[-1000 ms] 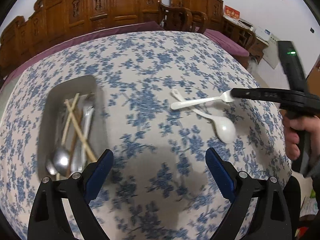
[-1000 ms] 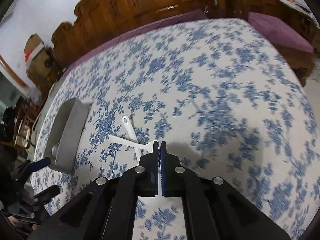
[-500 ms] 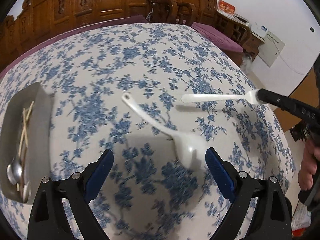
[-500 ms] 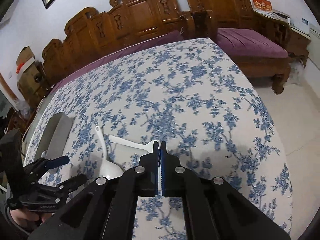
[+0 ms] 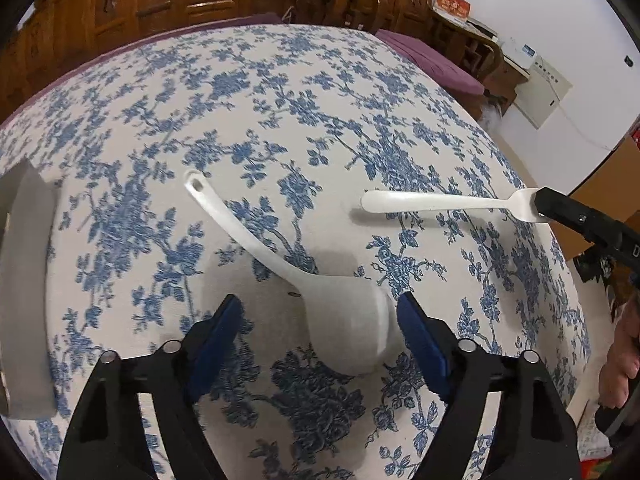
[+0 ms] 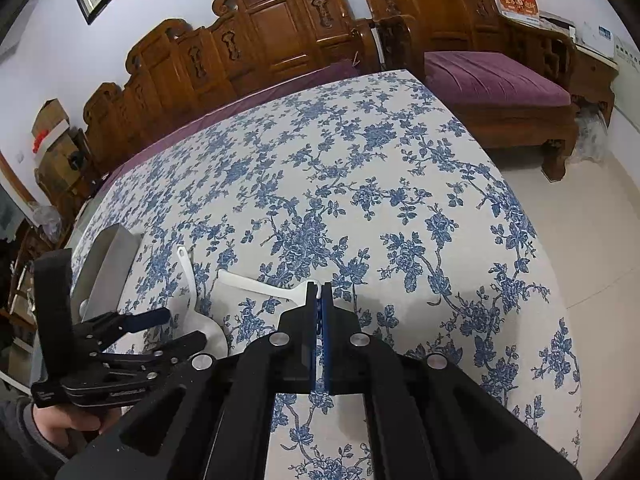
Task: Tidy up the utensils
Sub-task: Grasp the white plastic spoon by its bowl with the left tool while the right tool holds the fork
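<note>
A white ladle-style spoon point(image 5: 280, 264) lies on the blue-flowered tablecloth, its bowl between the open jaws of my left gripper point(image 5: 320, 320), which is not closed on it. The spoon also shows in the right wrist view point(image 6: 192, 292), with my left gripper point(image 6: 168, 328) around its bowl. My right gripper point(image 6: 319, 292) is shut on the head of a white fork point(image 6: 256, 284) and holds it above the cloth, handle pointing left. The fork also shows in the left wrist view point(image 5: 440, 204), clamped by my right gripper point(image 5: 544, 204). The metal tray point(image 5: 28, 248) stands at the left.
The tray's wall also shows in the right wrist view point(image 6: 108, 264). Carved wooden chairs point(image 6: 260, 44) and a purple-cushioned bench point(image 6: 492, 80) stand behind and to the right of the table. The table's right edge point(image 6: 532, 216) drops to a tiled floor.
My left gripper has moved right from the tray to the white spoon, whose bowl now sits between its open jaws. My right gripper has lifted the fork up and to the right.
</note>
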A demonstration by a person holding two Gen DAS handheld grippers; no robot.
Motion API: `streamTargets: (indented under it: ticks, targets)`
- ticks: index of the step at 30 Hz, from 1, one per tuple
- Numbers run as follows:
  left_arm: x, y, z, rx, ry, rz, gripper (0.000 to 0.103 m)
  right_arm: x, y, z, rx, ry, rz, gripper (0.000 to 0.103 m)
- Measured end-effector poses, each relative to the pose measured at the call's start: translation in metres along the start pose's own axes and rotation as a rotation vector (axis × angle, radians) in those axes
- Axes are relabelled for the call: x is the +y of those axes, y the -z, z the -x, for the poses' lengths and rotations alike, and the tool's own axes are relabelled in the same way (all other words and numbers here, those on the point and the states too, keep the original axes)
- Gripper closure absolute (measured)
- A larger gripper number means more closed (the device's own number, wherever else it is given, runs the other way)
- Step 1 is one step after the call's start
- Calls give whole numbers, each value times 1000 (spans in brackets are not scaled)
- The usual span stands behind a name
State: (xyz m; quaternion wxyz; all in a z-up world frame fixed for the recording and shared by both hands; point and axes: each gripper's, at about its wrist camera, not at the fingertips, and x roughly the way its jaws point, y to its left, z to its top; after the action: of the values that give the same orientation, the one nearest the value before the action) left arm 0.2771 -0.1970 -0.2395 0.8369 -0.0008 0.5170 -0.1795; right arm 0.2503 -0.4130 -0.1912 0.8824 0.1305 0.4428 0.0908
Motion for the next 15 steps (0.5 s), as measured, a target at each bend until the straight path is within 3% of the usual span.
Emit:
streamTargets:
  ticks: [5, 8, 13, 14, 15]
  targets:
    - [-3, 2, -6, -3, 13, -5, 39, -1, 1, 1, 0, -2, -2, 101]
    - [-5, 1, -5, 5, 63, -1, 61, -1, 1, 1, -1, -1, -2, 101]
    - [-7, 0, 6, -4, 70, -12, 72, 3, 3, 3, -5, -6, -4, 101]
    - [-7, -1, 11, -7, 77, -13, 78, 6, 3, 4, -6, -5, -2, 101]
    - [-6, -1, 15, -10, 83, -14, 92, 10, 4, 4, -9, -5, 0, 101]
